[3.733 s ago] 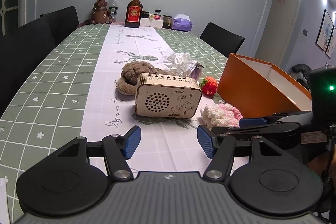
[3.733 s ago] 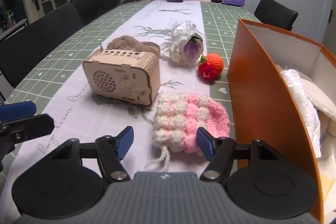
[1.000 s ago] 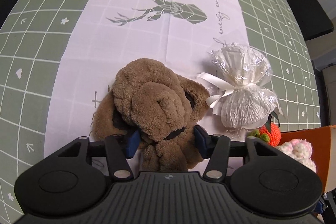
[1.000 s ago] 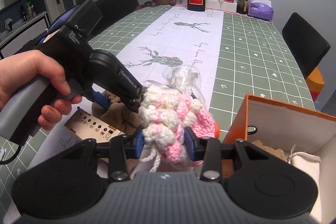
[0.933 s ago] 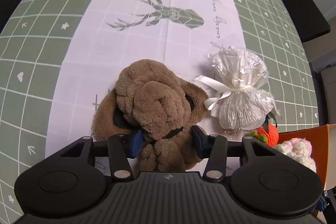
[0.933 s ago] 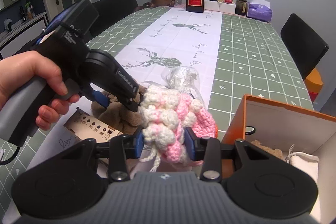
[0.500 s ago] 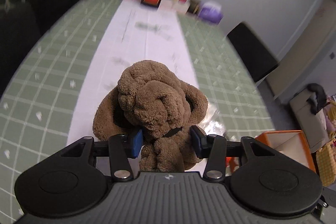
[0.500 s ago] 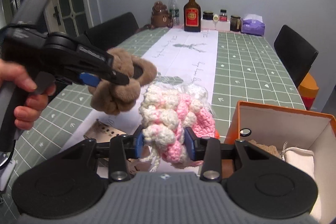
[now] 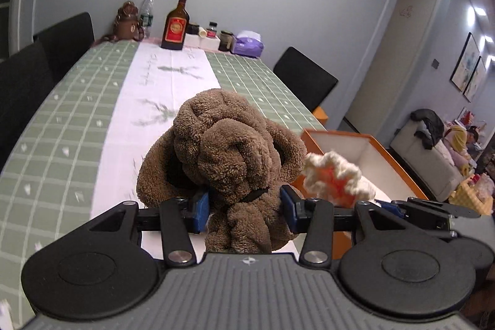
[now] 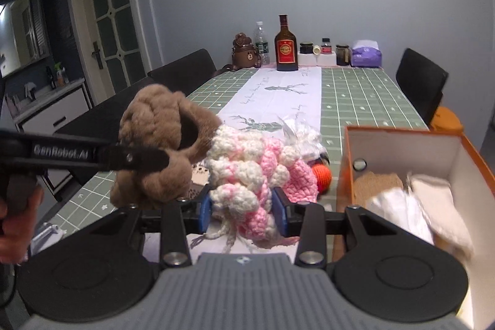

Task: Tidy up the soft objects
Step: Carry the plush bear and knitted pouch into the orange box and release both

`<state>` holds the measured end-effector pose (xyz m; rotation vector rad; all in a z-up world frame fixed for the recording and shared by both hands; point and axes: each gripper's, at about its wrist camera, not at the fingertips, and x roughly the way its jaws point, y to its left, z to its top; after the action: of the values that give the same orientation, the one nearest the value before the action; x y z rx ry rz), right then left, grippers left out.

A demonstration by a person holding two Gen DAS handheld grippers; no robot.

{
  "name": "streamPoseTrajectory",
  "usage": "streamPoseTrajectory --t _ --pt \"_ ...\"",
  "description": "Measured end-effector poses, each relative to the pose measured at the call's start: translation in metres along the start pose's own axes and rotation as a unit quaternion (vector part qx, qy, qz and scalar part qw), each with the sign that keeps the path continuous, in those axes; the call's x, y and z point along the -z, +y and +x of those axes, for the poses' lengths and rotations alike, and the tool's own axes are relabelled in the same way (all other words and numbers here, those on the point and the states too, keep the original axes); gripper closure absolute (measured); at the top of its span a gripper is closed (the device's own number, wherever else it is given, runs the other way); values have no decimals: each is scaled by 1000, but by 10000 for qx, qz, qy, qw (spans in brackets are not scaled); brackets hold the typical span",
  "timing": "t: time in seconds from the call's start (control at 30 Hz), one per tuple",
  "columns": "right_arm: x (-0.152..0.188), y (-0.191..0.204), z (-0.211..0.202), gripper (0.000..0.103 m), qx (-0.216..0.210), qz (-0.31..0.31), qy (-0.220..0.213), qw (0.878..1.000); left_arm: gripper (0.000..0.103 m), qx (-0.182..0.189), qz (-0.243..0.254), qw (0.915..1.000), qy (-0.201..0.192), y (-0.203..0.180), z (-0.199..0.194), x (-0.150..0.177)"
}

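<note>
The left gripper point(image 9: 244, 207) clamps its blue pads on a brown plush toy point(image 9: 222, 156), held in the air above the green checked table point(image 9: 62, 126). The right gripper point(image 10: 241, 211) grips a pink-and-white crocheted piece point(image 10: 250, 178) — also lifted, just right of the plush. Near right stands an open orange box point(image 10: 405, 133) with pale soft items inside. An orange crocheted ball point(image 10: 321, 175) lies on the table beside the box — partly hidden.
</note>
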<state>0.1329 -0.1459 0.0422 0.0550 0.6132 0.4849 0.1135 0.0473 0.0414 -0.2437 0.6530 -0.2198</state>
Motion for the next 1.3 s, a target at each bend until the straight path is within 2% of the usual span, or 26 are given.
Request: streamPoseTrajectory --t 0.1,0.3,0.47,0.6,0.7,0.77,0.9,1.03,1.3 --pt "10 -14 -22 64 84 209 -92 9997 50 99 172 9998 -4 -15 -4 7" --pt "7 -55 -68 64 571 327 -233 9976 50 718 698 9949 68 -66 -4 -4" --pt "-1 -103 -81 62 983 120 420 9942 50 1114 1220 9852 463 -121 23 -8" --pt "0 -138 -69 62 1142 -37 1203 9861 49 1467 1568 9682 1285 -160 59 -10" --pt "1 -161 -58 62 952 -45 1725 9804 49 1241 1937 9566 1789 -184 86 -8" --pt "2 -173 -50 62 765 7 2019 9764 49 1152 2012 9495 2113 -191 101 -7" --pt "7 -178 -31 62 721 -312 2468 9659 49 1018 2024 9358 2700 -194 126 -4" --pt "10 -182 -12 62 557 -413 2874 9553 49 786 2285 9231 2993 -207 139 3" --pt "10 -191 11 55 503 -358 3375 9393 46 560 2280 9117 3372 -214 163 8"
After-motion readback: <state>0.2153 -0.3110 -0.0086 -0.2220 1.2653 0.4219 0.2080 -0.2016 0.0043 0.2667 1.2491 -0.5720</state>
